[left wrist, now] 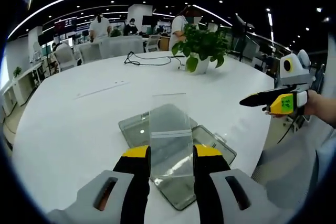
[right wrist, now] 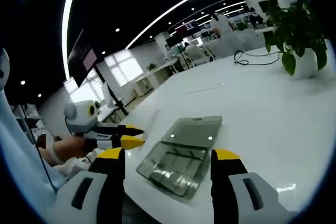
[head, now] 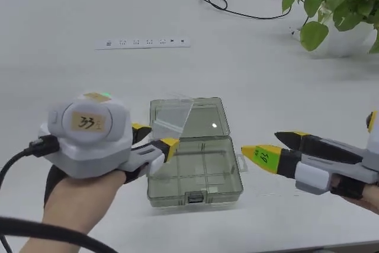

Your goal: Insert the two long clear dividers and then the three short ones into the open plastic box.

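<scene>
Left gripper (left wrist: 172, 151): shut on one clear divider (left wrist: 169, 124), pinched at its lower part; the sheet stands up out of the jaws at lower centre of the left gripper view.
Divider position: in the air over the box's left side, centre of the head view. Can't tell if it's a long or a short one.
Box (head: 225, 191): open on the table (head: 89, 75), lower centre of the head view, with its lid (head: 213, 117) laid flat toward frame top. Some partitions show in the base.
Right gripper (head: 260, 144): jaws apart, empty, at the right edge of the head view, near the box's right side and not touching it.
Step (my read): seating this divider.
How: square the sheet over the base, line both ends up with the wall slots, lower straight. The thin sheet will likely flex, so no sideways push. The right gripper could steady the box.
Count: 1 divider held, 1 box, 2 grippers. Partitions in the base are too unclear to count.
</scene>
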Available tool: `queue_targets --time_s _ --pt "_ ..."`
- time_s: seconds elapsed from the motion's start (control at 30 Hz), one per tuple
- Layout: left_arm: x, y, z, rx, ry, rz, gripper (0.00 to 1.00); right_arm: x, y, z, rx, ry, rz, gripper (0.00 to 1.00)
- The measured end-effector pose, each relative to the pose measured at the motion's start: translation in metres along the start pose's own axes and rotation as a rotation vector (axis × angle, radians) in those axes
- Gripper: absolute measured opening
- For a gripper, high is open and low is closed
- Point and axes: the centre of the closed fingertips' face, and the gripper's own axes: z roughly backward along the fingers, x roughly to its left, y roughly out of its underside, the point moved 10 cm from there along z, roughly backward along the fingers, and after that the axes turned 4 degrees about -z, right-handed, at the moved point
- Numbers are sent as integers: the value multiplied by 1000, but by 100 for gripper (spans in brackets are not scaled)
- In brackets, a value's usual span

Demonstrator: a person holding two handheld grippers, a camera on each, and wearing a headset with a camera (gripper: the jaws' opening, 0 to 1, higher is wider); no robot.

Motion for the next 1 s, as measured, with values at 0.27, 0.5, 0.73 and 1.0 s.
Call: queue_targets --time_s 0.27,0.5,0.73,1.0 --pt "-19 -4 -8 -17 42 -25 30 8 2 -19 2 -20 -22 58" --pt "-31 -8 -11 -43 67 -23 30 8 -2 -30 -56 -20 -109 50" --pt "-37 -10 -13 -52 76 -29 30 10 -2 -39 -48 -28 -124 35" --pt "-41 -8 -14 -53 86 -34 30 7 1 -51 -40 -27 -144 25"
